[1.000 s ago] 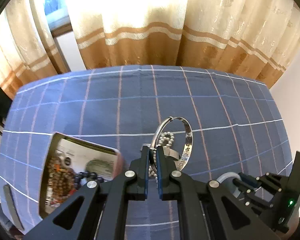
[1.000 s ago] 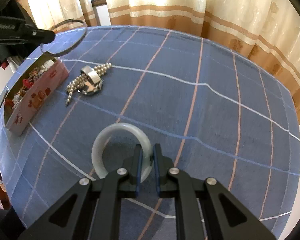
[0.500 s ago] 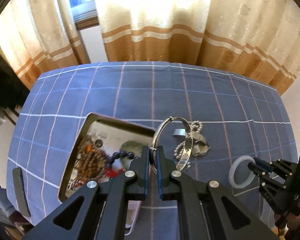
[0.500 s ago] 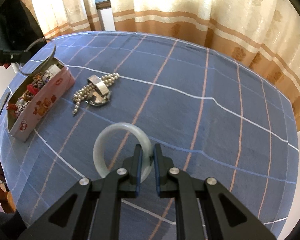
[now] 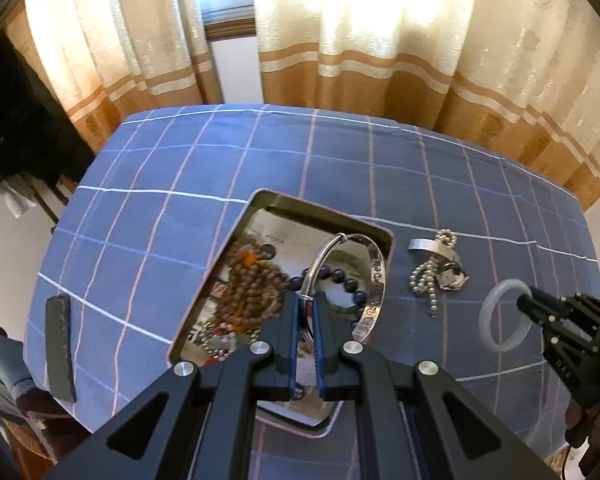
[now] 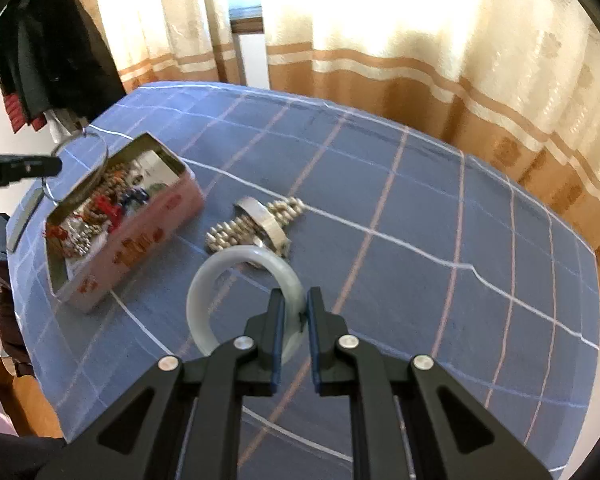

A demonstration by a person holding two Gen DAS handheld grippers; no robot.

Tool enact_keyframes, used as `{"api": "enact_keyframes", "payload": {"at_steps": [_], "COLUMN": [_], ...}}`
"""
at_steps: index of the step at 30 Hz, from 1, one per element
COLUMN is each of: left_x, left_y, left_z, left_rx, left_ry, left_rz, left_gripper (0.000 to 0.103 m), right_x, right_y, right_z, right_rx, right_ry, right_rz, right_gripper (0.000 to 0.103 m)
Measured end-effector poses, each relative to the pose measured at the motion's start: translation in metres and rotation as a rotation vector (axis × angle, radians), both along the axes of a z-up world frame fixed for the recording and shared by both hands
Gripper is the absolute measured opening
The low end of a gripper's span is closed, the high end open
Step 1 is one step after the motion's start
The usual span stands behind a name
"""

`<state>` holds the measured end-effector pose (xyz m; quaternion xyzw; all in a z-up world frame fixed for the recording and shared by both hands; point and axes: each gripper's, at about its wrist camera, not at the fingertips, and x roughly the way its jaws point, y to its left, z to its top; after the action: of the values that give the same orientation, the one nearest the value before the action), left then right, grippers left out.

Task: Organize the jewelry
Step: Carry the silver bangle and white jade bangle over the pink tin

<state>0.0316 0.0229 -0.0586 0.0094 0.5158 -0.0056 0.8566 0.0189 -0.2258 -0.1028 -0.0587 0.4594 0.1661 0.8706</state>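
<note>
a: silver bangle (image 5: 374, 280) was over the open tin (image 5: 288, 210) by this frame, mid-frame in the left wrist view. a second earlier it hung over bare cloth right of the tin, above the pearl pile. left gripper (image 5: 306, 322) was clamped on its thin wire side, pads nearly together.

b: so transport was basically done?

a: looked like it. bangle sat above the wooden beads (image 5: 252, 288) and dark beads inside. i couldn't tell how high above them it was.

b: right side?

a: right gripper (image 6: 292, 312) was pinched on the white jade bangle (image 6: 204, 292), lower centre of its view. half a second before, that ring framed bare cloth; now its upper rim overlapped the pearl strand (image 6: 228, 232) and silver cuff (image 6: 266, 216), so it had moved toward the tin too.

b: what's left on the tablecloth (image 5: 180, 168)?

a: pearls and cuff, centre right of the left view, just beside the tin. my read: left release into the tin next, jade after. risk was the bangle catching the tin rim.
</note>
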Motion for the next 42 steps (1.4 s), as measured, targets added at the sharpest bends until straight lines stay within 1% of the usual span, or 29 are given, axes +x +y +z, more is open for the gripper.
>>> {"api": "enact_keyframes", "payload": {"at_steps": [13, 26, 42], "left_x": [-0.011, -0.015, -0.013], "left_y": [0.036, 0.059, 0.073], "left_z": [0.000, -0.005, -0.018], "left_rx": [0.005, 0.006, -0.004], "left_ry": [0.007, 0.022, 0.044], "left_rz": [0.080, 0.149, 0.228], "left_gripper": [0.005, 0.005, 0.005], "right_x": [0.023, 0.043, 0.056], "right_y": [0.051, 0.094, 0.129], "right_z": [0.025, 0.035, 0.033], "right_rx": [0.022, 0.028, 0.021], "right_ry": [-0.058, -0.084, -0.078], "right_rz": [0.101, 0.193, 0.286], "right_gripper": [0.013, 0.013, 0.013]}}
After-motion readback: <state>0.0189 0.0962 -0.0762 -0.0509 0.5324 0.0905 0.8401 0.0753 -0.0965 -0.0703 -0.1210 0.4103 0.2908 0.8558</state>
